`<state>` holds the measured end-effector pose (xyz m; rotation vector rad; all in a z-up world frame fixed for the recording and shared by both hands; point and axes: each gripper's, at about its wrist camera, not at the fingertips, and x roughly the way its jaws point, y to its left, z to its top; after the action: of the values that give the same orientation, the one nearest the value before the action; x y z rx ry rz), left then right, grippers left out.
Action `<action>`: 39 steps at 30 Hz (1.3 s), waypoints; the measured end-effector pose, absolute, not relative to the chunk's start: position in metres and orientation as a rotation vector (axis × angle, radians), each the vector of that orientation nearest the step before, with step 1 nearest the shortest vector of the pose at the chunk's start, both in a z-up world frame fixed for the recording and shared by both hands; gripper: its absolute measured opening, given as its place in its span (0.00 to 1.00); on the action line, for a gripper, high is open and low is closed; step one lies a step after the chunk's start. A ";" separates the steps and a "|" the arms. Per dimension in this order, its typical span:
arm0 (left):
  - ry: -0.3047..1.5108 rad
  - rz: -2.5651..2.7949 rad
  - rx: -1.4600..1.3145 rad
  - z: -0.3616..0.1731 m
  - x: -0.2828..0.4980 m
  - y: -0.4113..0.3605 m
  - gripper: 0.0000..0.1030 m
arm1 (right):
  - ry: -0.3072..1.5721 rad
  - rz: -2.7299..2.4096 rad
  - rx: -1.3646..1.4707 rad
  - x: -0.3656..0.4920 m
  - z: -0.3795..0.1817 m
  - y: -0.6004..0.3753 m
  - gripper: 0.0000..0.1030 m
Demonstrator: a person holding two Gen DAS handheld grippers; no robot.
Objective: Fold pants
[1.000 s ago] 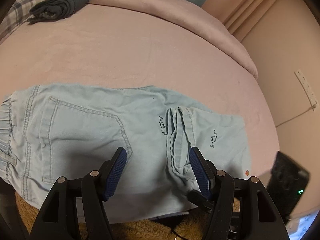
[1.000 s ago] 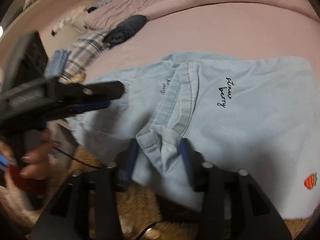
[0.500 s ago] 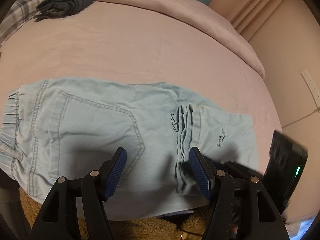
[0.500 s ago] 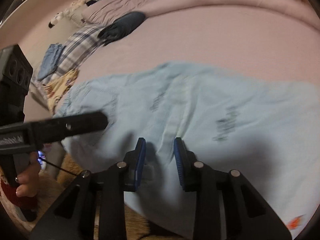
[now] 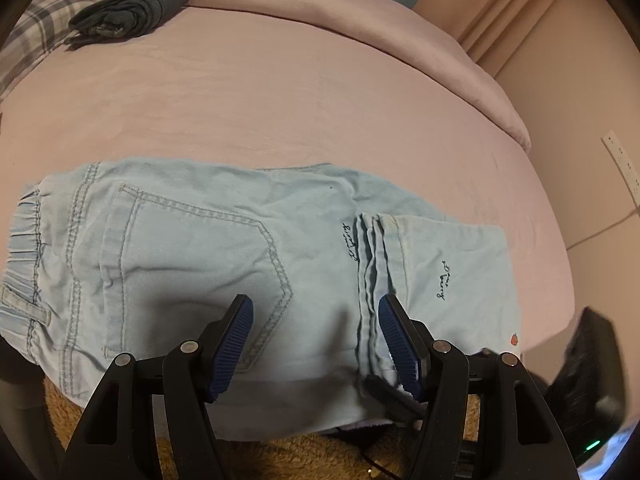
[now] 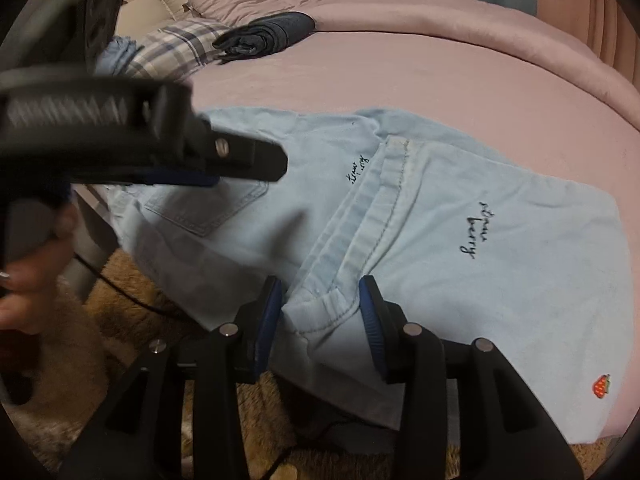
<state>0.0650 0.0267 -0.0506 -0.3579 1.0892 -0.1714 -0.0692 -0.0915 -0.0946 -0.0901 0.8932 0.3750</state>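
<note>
Light blue denim pants (image 5: pixel 192 256) lie flat on the pink bed (image 5: pixel 280 92), waistband at the left, leg cuffs folded over on the right (image 5: pixel 448 276). My left gripper (image 5: pixel 316 340) is open above the near edge of the pants, near the back pocket. In the right wrist view the pants (image 6: pixel 500 248) show a "strawberry" script and a small strawberry patch (image 6: pixel 601 385). My right gripper (image 6: pixel 320 320) is open, its fingers astride the near corner of the folded cuff hem (image 6: pixel 328 304). The left gripper (image 6: pixel 160 152) shows at the left, blurred.
A folded dark garment (image 5: pixel 132 8) lies at the far side of the bed beside a plaid pillow (image 5: pixel 32 28). A pink duvet (image 5: pixel 360 20) is bunched along the far edge. A brown fuzzy rug (image 6: pixel 120 280) is below the bed edge. A wall is at the right.
My right gripper has opened wider and now straddles the cuff hem corner. The left gripper has drifted slightly; the pants lie as before.
</note>
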 end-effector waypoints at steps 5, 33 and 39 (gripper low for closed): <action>1.065 -0.198 -0.355 -0.046 0.063 0.010 0.63 | 0.848 0.330 0.025 -0.082 -0.073 -0.136 0.38; 1.119 -0.284 -0.120 -0.097 0.044 -0.075 0.33 | 0.878 -0.109 0.167 -0.109 -0.086 -0.271 0.27; 1.118 -0.296 -0.152 -0.094 0.035 -0.069 0.32 | 0.899 -0.111 0.172 -0.104 -0.067 -0.273 0.30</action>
<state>0.0350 -0.0695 -0.0938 -0.1520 1.1179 -0.2955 -0.1044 -0.2734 -0.0673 0.1722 0.8992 -0.1115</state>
